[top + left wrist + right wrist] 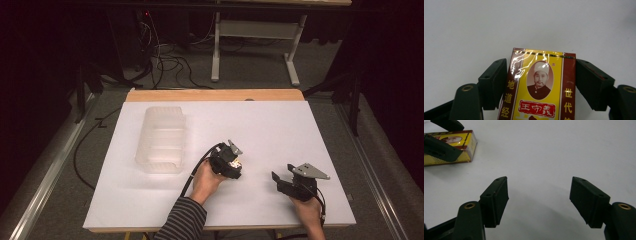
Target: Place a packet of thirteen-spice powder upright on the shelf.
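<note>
Clamped by the left gripper (541, 82) near desk (280, 125) centre: yellow-and-maroon box (540, 90), not yet lifted and probably bound for the clear bin (161, 140) at ten o'clock; at four o'clock, right gripper (539, 195) spread wide, idle.

On the white table (150, 200), the left gripper (235, 162) sat over a small yellowish box (239, 162) — the right gripper (280, 181) rested well apart; a clear plastic bin (161, 140) stood left.
</note>
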